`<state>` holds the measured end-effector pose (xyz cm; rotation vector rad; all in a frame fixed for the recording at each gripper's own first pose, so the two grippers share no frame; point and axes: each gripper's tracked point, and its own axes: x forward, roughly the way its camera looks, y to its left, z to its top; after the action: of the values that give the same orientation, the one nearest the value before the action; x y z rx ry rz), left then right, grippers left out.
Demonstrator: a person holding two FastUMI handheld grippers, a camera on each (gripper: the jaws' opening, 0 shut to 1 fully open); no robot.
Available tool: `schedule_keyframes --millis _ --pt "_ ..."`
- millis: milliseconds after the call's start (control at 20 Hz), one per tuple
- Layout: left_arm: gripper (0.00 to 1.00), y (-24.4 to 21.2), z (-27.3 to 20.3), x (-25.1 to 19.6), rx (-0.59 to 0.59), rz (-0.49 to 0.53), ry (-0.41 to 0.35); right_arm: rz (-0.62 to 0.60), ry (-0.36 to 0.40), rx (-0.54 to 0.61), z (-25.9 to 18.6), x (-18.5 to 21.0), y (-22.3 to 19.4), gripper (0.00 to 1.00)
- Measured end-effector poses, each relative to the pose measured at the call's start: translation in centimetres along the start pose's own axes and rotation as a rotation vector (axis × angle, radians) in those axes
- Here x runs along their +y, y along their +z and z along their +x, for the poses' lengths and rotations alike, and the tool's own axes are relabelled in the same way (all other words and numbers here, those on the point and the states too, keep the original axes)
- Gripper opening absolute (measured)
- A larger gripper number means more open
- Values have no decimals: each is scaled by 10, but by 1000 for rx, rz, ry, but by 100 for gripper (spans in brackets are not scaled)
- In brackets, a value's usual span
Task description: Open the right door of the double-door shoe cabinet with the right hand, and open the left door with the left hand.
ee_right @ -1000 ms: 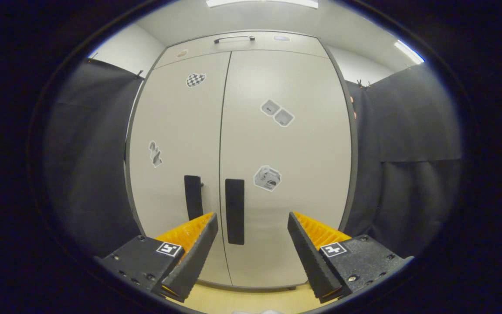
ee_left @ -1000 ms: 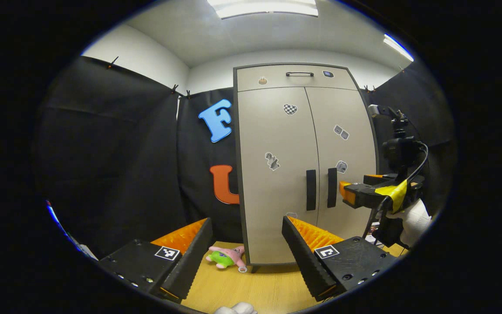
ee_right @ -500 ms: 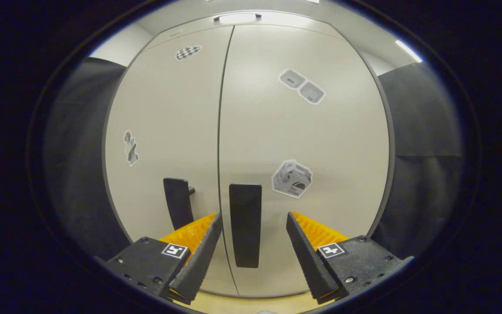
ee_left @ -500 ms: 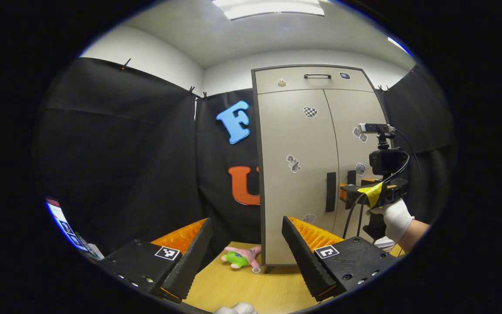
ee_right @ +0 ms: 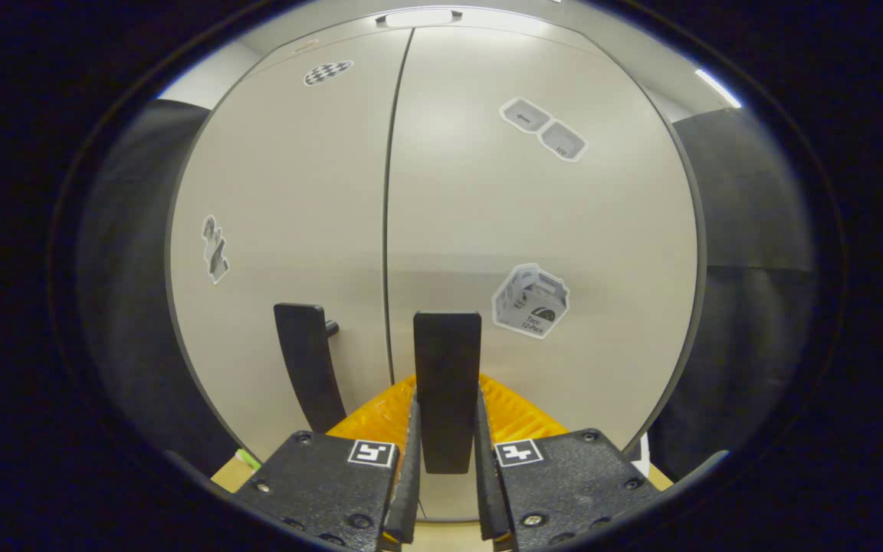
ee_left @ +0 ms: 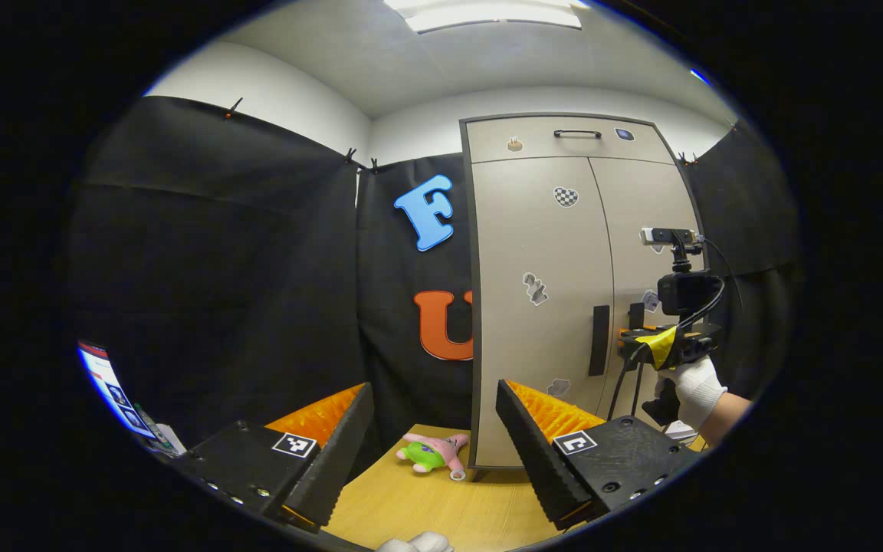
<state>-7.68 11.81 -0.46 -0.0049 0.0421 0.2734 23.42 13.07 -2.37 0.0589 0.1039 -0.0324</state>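
The right door handle (ee_right: 447, 387) stands upright just right of the seam between the two closed doors, and your right gripper (ee_right: 445, 460) has both fingers clamped on its lower half, one on each side. From here, I'd pull straight back and let your hand follow the door's swing toward the hinge side, keeping the fingers square on the handle so they don't slide off its lower end; don't twist, since the grip sits low and looks likely to slip. The left door handle (ee_right: 307, 364) is just beside it and untouched. Your left gripper (ee_left: 434, 429) hangs well back from the shoe cabinet (ee_left: 541, 253) with its fingers spread wide and nothing between them, so bring it in only once the right door is clear. The cabinet stands on a light wooden tabletop (ee_left: 426, 506), with a small pink and green plush toy (ee_left: 432, 452) lying at its lower left corner. Black cloth walls close in on both sides, and a ceiling light panel (ee_left: 487, 11) is on overhead.
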Motion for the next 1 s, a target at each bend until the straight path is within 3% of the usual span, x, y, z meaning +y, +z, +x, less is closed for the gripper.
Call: schedule_keyframes --millis 50,200,1000 --pt "96 -1 -1 0 -1 0 0 8 -3 8 0 1 -1 33" --pt "96 -3 1 -3 0 -13 -12 11 10 15 0 1 -1 25" --pt "96 -5 23 -13 -15 -22 -74 -4 85 25 -55 -14 -1 22"
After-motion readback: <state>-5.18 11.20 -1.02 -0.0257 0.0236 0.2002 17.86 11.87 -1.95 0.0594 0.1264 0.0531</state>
